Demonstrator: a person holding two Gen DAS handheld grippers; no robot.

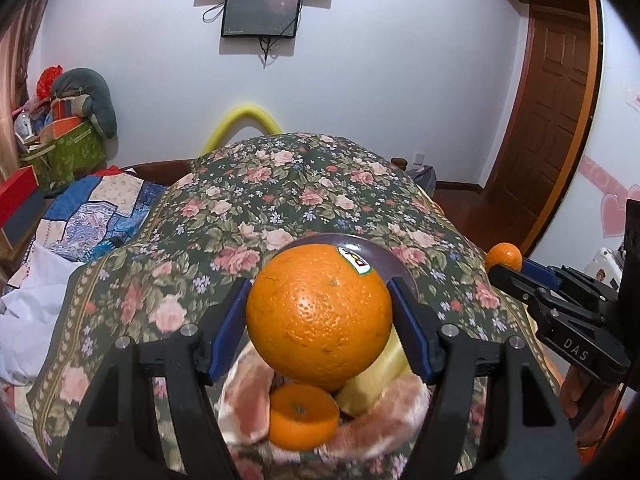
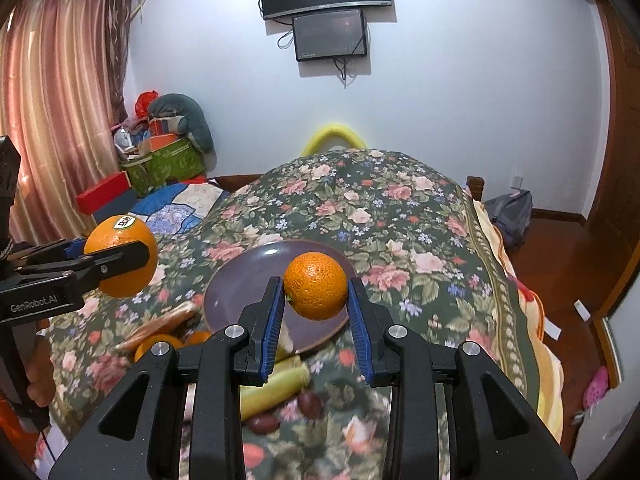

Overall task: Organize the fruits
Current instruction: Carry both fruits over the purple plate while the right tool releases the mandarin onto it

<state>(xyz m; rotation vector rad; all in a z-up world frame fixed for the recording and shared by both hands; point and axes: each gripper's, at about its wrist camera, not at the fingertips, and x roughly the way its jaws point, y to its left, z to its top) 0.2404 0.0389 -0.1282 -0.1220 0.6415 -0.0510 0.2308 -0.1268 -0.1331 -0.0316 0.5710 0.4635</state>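
While you've got both hands up over the bed, your left gripper (image 1: pixel 318 312) is clamped on the big round orange with the white brand sticker (image 1: pixel 319 322), blue pads pressed to either side of it. From the right wrist camera you can see that same fruit held in the air off to the left, above the flowery dark-green bedspread (image 2: pixel 400 208).

Your right gripper (image 2: pixel 316 298) is squeezing a smaller round mandarin-type orange (image 2: pixel 315 286), and it hangs right over the dark purple round plate (image 2: pixel 240 280) sitting on the bedspread. The plate has nothing resting on the part you can see.

Down below your left gripper there's a pale pink cloth pouch (image 1: pixel 248 400) lying open on the bed, with another small orange (image 1: pixel 302 416) in it and a pale yellow-green long fruit (image 1: pixel 376 380) beside that, touching. The right wrist view also shows a couple of small dark reddish-brown fruits (image 2: pixel 308 404) loose on the bedspread near the yellow-green one, though they're blurry.
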